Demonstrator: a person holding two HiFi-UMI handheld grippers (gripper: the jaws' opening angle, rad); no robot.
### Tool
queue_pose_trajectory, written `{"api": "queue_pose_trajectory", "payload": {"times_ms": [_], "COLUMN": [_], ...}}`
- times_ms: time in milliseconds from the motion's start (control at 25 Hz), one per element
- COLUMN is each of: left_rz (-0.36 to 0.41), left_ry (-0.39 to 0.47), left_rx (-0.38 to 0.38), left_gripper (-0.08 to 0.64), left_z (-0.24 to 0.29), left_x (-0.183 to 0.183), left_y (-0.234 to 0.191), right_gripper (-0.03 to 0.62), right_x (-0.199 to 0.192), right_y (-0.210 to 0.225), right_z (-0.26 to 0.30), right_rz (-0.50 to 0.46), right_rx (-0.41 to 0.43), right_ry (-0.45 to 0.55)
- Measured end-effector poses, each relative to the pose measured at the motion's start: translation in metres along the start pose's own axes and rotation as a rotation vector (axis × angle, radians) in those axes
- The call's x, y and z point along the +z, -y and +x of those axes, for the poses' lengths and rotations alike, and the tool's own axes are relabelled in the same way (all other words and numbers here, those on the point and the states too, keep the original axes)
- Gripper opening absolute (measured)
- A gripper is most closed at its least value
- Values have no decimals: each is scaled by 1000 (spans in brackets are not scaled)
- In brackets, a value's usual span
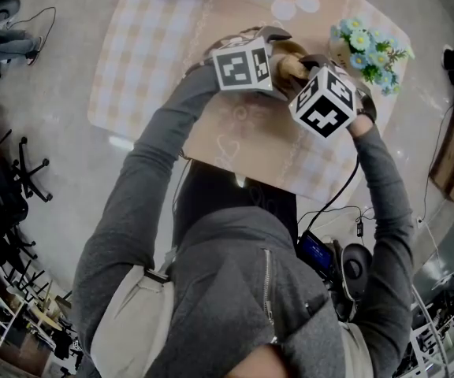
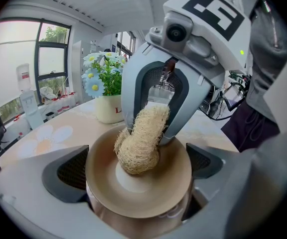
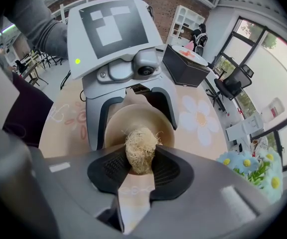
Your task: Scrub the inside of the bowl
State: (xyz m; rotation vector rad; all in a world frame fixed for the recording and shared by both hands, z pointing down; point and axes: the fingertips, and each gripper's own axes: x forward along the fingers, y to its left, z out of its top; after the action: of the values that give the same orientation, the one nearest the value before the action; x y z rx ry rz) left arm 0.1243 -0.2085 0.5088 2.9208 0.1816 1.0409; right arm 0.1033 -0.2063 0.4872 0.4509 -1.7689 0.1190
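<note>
Both clenched: left gripper [image 2: 136,177] on bowl [image 3: 136,114], right gripper [image 3: 141,172] on loofah [image 2: 141,142], long axis pointing into bowl.

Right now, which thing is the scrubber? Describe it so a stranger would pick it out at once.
Above the pastel checked tablecloth, the left gripper clamps a shallow tan bowl. Resting in it is a straw-coloured, fibrous loofah pad, pinched by the right gripper: the only shaggy thing there, unlike the smooth bowl.
</note>
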Motion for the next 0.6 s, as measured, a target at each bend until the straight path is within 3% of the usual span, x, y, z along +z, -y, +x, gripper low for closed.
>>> {"api": "queue_pose_trajectory", "payload": {"times_ms": [600], "left_rz": [4], "left_ry": [1], "left_rx": [3], "left_gripper": [598], "left_z": [-3], "left_x": [4], "left_y": [0], "right_gripper": [109], "right_x": [4], "right_y": [-14], "right_z": [-1], "right_rz": [88], "right_rx": [91], "right_ry": [34]}}
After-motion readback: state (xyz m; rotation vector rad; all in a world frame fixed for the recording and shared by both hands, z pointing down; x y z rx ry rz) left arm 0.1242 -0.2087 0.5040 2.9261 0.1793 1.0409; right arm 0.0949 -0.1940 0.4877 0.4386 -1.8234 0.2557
